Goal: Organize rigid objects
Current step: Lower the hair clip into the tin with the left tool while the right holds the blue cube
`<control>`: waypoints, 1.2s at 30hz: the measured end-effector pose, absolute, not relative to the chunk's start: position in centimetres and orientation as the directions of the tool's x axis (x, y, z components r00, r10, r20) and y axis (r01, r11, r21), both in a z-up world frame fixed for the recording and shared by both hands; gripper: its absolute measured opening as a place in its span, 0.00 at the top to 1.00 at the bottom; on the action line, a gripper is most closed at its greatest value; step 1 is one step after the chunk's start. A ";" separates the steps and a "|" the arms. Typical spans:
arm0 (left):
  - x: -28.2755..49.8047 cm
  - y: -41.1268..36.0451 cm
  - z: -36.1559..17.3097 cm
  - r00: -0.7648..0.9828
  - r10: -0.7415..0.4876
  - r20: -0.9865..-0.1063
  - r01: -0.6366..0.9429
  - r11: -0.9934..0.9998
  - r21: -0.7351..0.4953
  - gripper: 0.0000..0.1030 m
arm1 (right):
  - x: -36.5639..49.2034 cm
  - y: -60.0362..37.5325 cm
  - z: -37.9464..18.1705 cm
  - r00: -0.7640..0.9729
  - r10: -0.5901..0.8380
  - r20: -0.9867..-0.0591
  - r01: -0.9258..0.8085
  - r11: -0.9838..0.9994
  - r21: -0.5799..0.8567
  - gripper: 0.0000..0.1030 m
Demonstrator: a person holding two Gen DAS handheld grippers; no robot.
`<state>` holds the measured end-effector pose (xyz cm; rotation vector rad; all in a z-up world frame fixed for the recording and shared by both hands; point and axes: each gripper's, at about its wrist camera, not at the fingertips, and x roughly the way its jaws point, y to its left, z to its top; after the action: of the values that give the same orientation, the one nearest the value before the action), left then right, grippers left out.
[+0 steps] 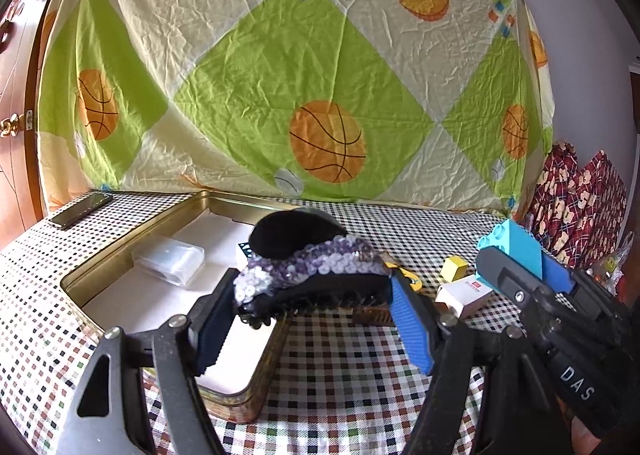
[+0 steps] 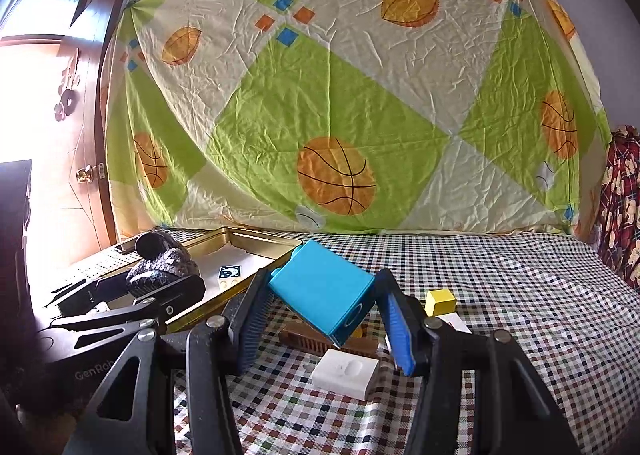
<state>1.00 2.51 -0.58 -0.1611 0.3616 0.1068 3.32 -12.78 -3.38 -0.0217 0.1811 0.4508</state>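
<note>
- Your left gripper (image 1: 312, 319) sits nearest the lens in the left wrist view, its two pads clamped on the ends of a sequined hair claw (image 1: 308, 275); the claw is black with lilac sequins, lies crosswise between the pads, and hangs over the near right corner of the gold tin (image 1: 120, 251).
- Your right gripper (image 2: 324, 319) is closed on a turquoise building block (image 2: 324, 291); the block is tilted, studs pointing up and left, held above the checked tablecloth (image 2: 500, 295) just right of the tin.
- Gold tin: shallow, lidless, white-lined. You can see inside it a clear plastic case (image 1: 170, 261) toward the left wall and a small card with a blue-and-white print (image 2: 229, 273) nearer the middle.
- Loose on the cloth to the right of the tin: a white bar (image 2: 346, 373) directly under the held block, a brown ribbed piece (image 2: 304, 341) behind it, a yellow cube (image 2: 440, 302), and a white box with a red mark (image 1: 464, 293).
- Phone (image 1: 80, 210): flat at the far left edge of the table.
- Backdrop: a green and cream sheet (image 1: 280, 67) printed with basketballs, hung behind the table.
</note>
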 end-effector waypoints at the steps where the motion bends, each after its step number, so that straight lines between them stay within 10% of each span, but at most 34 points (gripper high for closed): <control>1: 0.9 2.6 -0.6 0.931 0.075 -0.358 -0.131 0.982 -0.137 0.29 | 3.3 -12.7 -3.4 0.881 0.437 -0.178 -0.441 0.897 0.021 0.46; 36: 0.3 9.5 -0.4 0.913 0.197 -0.358 -0.261 0.955 -0.139 0.29 | 5.4 -6.2 -3.9 0.793 0.557 -0.246 -0.565 0.824 0.043 0.46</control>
<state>0.30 9.48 -0.39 -0.1864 0.3489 0.2374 5.35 -6.19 -3.86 -0.0334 0.2543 0.6034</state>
